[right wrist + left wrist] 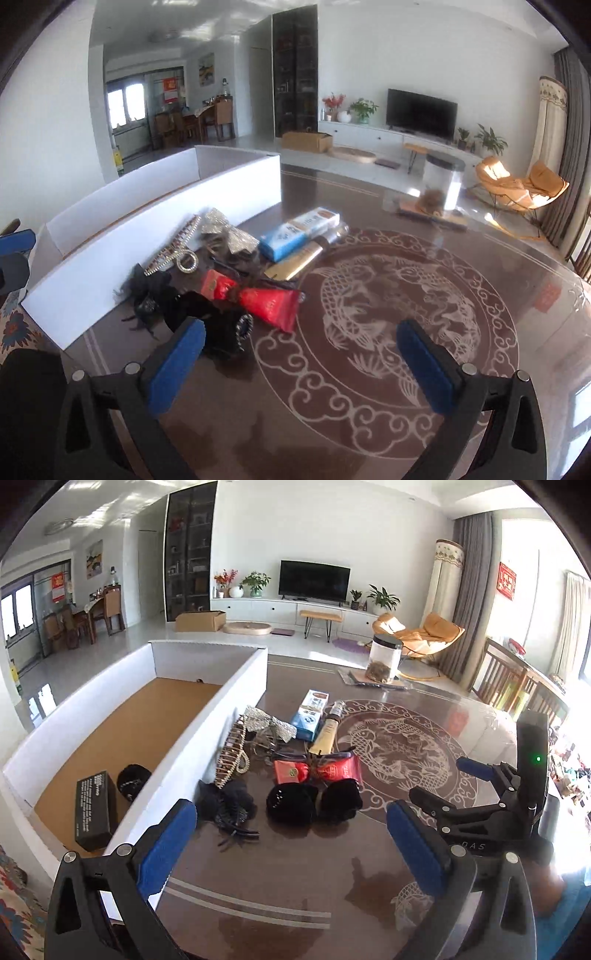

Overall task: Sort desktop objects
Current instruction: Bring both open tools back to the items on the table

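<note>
Across the middle of both wrist views, a heap of small things lies on the dark patterned table (pixel 369 424), just beside the long wall of the white box (pixel 236 701). Both tools are empty: the left gripper (pixel 291 845) has its jaws spread wide at the bottom of its frame, and the right gripper (pixel 301 354) is equally wide, hanging over bare tabletop right of the heap. At lower left of the left view, a black carton (pixel 94 810) and a dark pouch (pixel 133 780) already lie on the box's brown floor, so sorting looks begun but mostly undone.

The nearest loose pieces are two black velvet pouches (pixel 314 800) at centre frame, touching each other, with a feathery black hair clip (pixel 225 805) to their left against the box wall. Behind them sit a red packet (pixel 317 770), a gold tube (pixel 325 734) and a blue-white carton (pixel 309 714).

A sound next move, I judge, is to come down over one pouch alone, straddling it squarely so the neighbour is not dragged along; soft velvet will squash, so close fully, then lift clear of the wall before carrying it over into the box
</note>
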Tool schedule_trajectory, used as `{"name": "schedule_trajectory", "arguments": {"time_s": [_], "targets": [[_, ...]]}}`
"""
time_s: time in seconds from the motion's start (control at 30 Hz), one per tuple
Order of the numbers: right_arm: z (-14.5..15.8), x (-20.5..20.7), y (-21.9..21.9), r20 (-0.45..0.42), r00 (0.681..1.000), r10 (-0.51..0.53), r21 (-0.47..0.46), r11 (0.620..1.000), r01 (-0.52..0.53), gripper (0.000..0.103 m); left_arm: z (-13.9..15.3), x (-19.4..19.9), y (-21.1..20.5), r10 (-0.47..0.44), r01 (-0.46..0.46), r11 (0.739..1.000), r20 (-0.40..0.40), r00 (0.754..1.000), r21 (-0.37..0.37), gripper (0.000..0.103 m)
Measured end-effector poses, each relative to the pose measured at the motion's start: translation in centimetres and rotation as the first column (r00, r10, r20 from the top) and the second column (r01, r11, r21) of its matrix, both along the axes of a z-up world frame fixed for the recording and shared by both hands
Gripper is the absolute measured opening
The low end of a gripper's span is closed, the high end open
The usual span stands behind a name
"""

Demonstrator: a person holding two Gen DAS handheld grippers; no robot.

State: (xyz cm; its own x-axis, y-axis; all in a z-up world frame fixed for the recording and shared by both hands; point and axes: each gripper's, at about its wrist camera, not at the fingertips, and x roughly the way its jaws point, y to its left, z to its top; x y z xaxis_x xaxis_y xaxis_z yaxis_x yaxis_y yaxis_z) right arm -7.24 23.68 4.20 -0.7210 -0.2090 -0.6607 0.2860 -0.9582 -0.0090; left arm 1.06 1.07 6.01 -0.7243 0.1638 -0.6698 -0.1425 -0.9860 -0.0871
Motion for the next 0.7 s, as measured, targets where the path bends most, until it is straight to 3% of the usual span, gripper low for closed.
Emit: {"name": "schedule_trajectory", "arguments": {"time_s": [0.1,0.2,0.33,0.43,0.57,0.7], "targets": [[-2.7,2.1,5.4,0.087,0.993,-0.082,0.035,0.996,0.079,0.103,-3.5,0.3,3.8,-0.035,0.035,0.999,0.088,0.996,0.001,0.103],[-4.7,4.0,8.0,0.11,0.986,-0.127,0.056,0.991,0.121,0.103,-6.0,-0.1,5.8,-0.037,0.04,0.999,0.135,0.99,-0.02,0.103],[-6.3,4.7,8.0,0.151,0.979,-0.134,0.059,0.99,0.126,0.103,-7.3,0.2,6.2,-0.027,0.039,0.996,0.141,0.99,-0.083,0.103],[-7.4,4.2,7.2,0.187,0.975,-0.122,0.085,0.991,0.108,0.103,-7.7,0.4,5.4,0.009,0.003,0.996,0.14,0.99,-0.085,0.103],[-7.1,3.3,6.0,0.176,0.981,-0.08,0.086,0.994,0.066,0.103,-8.1,0.0,1.8,0.103,-0.11,0.994,0.184,0.978,0.028,0.103],[-6.6,1.5,4.3,0.21,0.978,0.006,0.035,0.999,-0.014,0.103,-9.3,-0.5,-2.4,0.21,-0.261,0.947,0.252,0.945,0.189,0.103]]}}
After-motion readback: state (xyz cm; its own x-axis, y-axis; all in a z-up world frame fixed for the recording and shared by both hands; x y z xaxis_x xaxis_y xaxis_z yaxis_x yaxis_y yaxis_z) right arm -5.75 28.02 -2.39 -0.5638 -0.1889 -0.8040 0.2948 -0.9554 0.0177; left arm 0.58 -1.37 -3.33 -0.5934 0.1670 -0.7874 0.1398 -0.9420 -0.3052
